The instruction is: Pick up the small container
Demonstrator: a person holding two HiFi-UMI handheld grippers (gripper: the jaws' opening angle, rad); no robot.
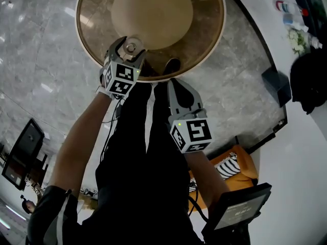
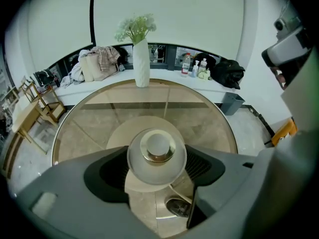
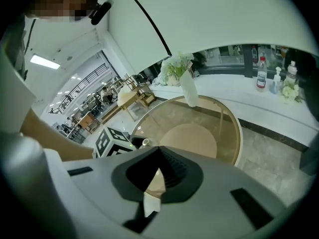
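The small container (image 1: 131, 48) is a frosted round jar with a gold-ringed lid. It sits near the front edge of the round glass table (image 1: 214, 45). My left gripper (image 1: 130, 45) reaches over that edge with its jaws spread wide, one on each side of the jar. In the left gripper view the container (image 2: 157, 156) nearly fills the gap, and I see no clear pressing by the pads. My right gripper (image 1: 176, 83) hangs lower, just short of the table's rim above the person's legs. Its jaws are together with nothing between them.
A white vase with pale flowers (image 2: 141, 63) stands at the table's far side. Behind it runs a curved white counter with bottles (image 2: 188, 63) and a black bag (image 2: 227, 73). A grey bin (image 1: 276, 86) stands on the marble floor. Wooden chairs (image 2: 30, 113) are at the left.
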